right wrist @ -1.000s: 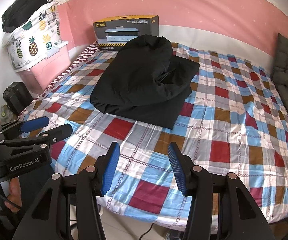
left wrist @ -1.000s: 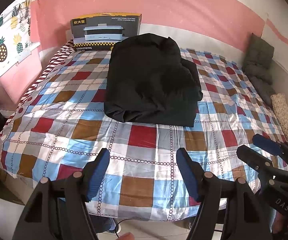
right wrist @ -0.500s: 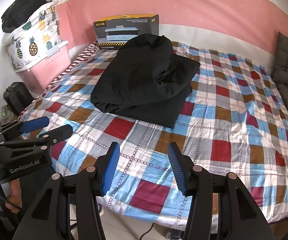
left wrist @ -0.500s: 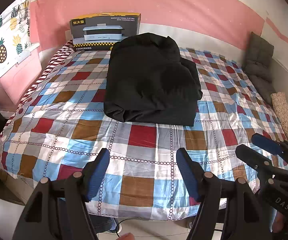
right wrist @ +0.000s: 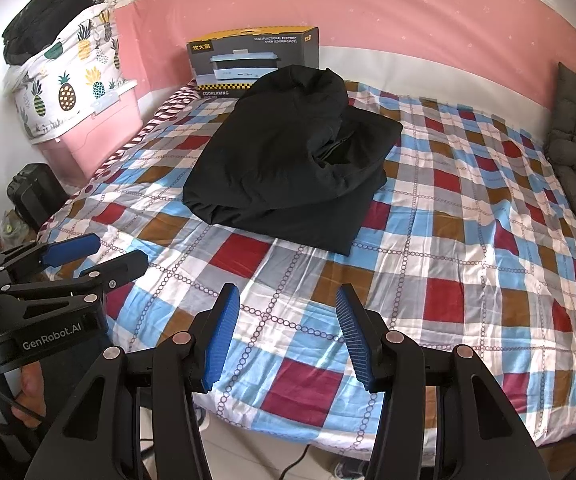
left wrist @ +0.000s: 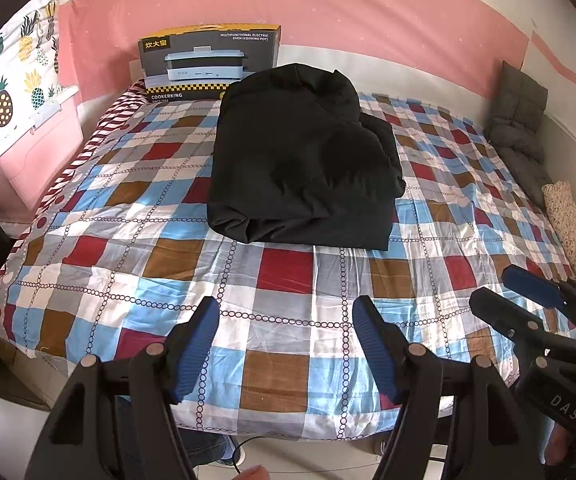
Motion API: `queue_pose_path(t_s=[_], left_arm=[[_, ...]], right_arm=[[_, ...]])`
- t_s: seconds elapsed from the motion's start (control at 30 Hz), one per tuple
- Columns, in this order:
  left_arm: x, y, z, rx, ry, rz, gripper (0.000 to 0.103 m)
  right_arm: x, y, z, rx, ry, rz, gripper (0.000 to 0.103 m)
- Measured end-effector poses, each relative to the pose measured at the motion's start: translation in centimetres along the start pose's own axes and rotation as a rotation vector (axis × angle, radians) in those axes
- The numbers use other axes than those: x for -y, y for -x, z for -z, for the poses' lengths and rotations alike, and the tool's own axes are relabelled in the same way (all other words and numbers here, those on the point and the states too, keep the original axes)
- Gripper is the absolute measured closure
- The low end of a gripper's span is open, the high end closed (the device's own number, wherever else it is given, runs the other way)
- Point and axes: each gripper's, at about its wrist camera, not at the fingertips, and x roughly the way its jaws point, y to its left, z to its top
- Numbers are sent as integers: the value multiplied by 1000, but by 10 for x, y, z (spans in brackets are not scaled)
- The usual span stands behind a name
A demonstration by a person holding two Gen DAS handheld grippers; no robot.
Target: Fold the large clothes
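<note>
One folded black garment (left wrist: 304, 168) lies at upper centre of the checked bedspread (left wrist: 288, 276), just before one cooker box (left wrist: 209, 64) against the pink wall. Two grippers hover at the bed's near edge, well apart from it: left gripper (left wrist: 288, 344) and right gripper (right wrist: 288, 336), jaws parted, empty. Only the right view shows the black bag (right wrist: 45, 20) atop pineapple-print bedding, upper left.

Bright even daylight, soft shadows, sharp focus, strong fisheye bending, dark vignetted corners
</note>
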Motion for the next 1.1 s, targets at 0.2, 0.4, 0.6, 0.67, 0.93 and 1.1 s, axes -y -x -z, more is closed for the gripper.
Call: queue_pose_path(t_s=[0.2, 0.4, 0.6, 0.67, 0.93, 1.1], left_arm=[[0, -1, 1, -2, -1, 3, 32], [0, -1, 1, -5, -1, 5, 32], [-1, -2, 5, -10, -5, 11, 32], [-1, -2, 4, -9, -6, 8, 32], [0, -2, 5, -10, -6, 7, 32], [-2, -2, 6, -9, -11, 7, 32]], right_arm=[[0, 0, -1, -1, -1, -1, 52], [1, 0, -1, -1, -1, -1, 52], [-1, 0, 1, -3, -2, -2, 52], [0, -1, 1, -3, 0, -3, 52], [2, -1, -1, -3, 1, -4, 52], [2, 0, 0, -3, 2, -6, 52]])
